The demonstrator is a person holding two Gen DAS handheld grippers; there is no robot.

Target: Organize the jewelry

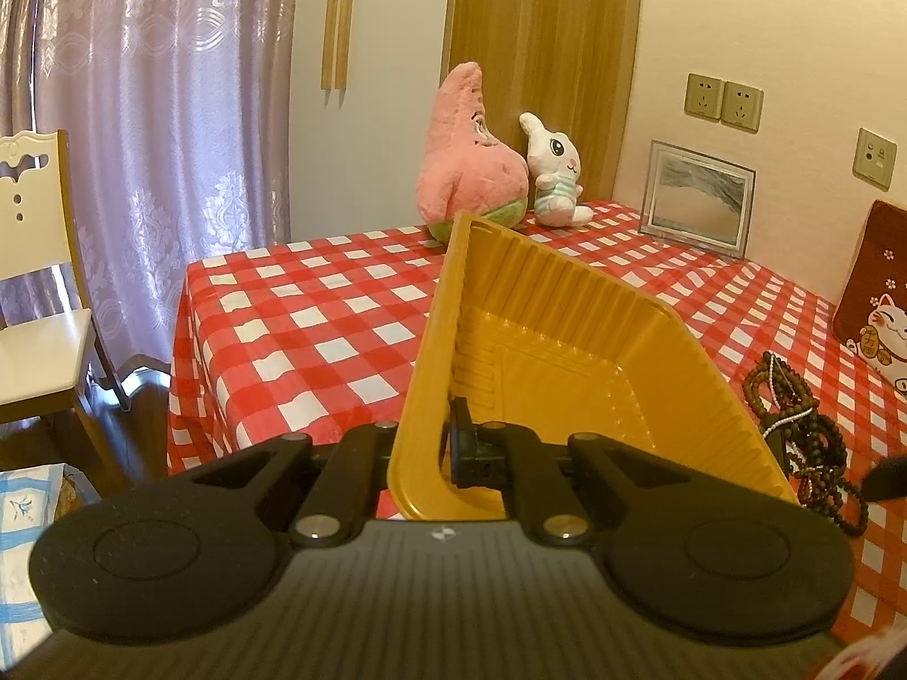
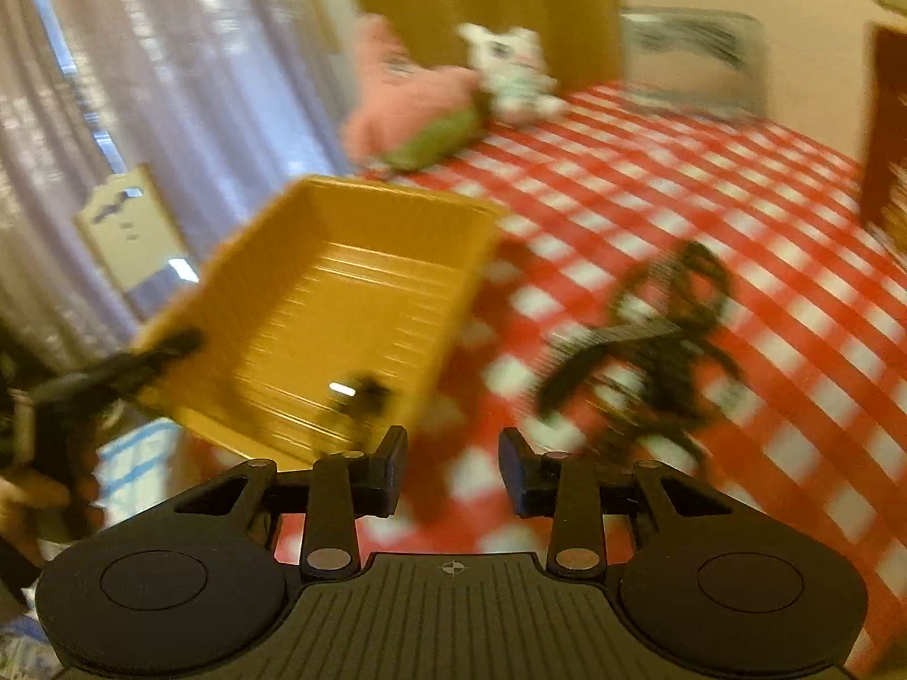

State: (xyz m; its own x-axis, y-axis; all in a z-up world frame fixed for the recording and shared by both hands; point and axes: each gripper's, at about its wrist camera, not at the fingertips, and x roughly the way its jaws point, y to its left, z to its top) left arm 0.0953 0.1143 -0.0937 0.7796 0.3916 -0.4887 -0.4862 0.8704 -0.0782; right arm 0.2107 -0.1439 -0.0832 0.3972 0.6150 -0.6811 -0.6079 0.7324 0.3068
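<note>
Sorting barely begun: your left gripper [image 1: 445,447] clamps the tray [image 1: 544,351] rim, tilted above the table [image 1: 317,317] edge.
Right gripper [image 2: 453,467] hangs released; one dark piece [image 2: 363,396] sits in the tray, bead pile [image 2: 652,351] waits right of it.

left clamped, right hanging open

the black two-finger left gripper [image 1: 439,453] is pinched tight on the rim of a ribbed yellow plastic tray [image 1: 567,351], holding it tilted up. the black two-finger right gripper [image 2: 453,473] has its jaws spread apart, gripping nothing.
</note>
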